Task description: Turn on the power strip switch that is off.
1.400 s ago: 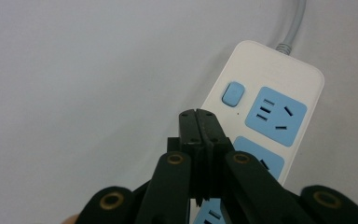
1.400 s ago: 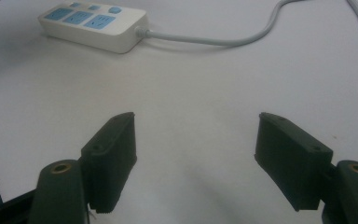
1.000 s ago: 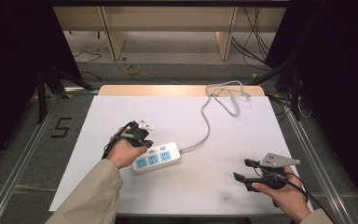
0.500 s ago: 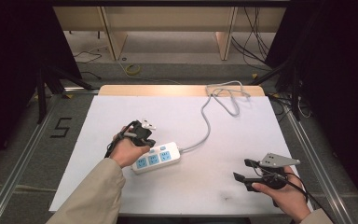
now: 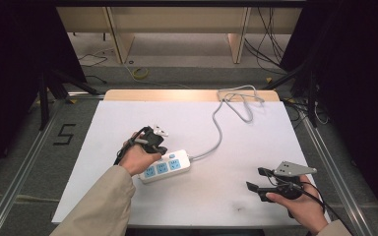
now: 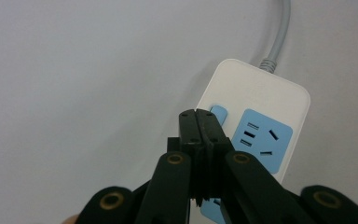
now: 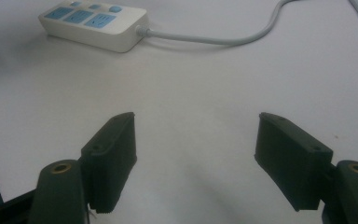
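Left hand-held gripper [image 6: 199, 122]: jaws pressed together, nothing between, tips over small blue switch on white rectangular plastic power strip with blue sockets [image 5: 166, 167], tabletop [image 5: 256, 128] centre. Right hand-held gripper [image 5: 256, 179]: jaws wide, empty, at 4 o'clock. Risk: off-centre press skids strip; grey cord [image 5: 219, 132] tugs toward 1 o'clock. Containers: none.

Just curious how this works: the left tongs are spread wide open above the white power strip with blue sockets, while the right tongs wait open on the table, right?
Not quite. The left tongs are shut, tips pressed together, above the power strip, as the left gripper view shows. The right tongs do wait open on the table.
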`<move>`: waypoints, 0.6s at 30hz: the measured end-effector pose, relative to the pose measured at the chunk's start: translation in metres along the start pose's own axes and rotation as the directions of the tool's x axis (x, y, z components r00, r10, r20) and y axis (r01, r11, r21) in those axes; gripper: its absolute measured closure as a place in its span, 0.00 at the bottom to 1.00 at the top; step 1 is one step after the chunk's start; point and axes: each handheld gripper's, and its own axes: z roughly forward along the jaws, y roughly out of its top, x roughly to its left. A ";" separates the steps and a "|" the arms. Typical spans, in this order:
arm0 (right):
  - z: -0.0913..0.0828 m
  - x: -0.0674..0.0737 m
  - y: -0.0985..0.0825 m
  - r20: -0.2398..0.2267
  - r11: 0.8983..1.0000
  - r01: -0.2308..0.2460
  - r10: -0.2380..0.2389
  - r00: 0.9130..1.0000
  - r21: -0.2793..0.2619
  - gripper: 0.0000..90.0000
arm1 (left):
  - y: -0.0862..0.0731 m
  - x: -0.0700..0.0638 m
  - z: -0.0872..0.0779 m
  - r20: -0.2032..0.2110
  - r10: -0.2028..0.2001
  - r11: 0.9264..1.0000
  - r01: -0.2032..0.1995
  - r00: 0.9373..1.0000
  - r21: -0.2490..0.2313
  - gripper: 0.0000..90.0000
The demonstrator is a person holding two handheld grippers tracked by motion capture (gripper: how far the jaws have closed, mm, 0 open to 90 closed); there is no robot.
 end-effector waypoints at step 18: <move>0.001 0.000 0.000 -0.003 1.000 -0.001 0.001 1.000 0.000 0.33 | 0.007 -0.005 0.007 0.015 0.017 1.000 -0.017 1.000 0.007 1.00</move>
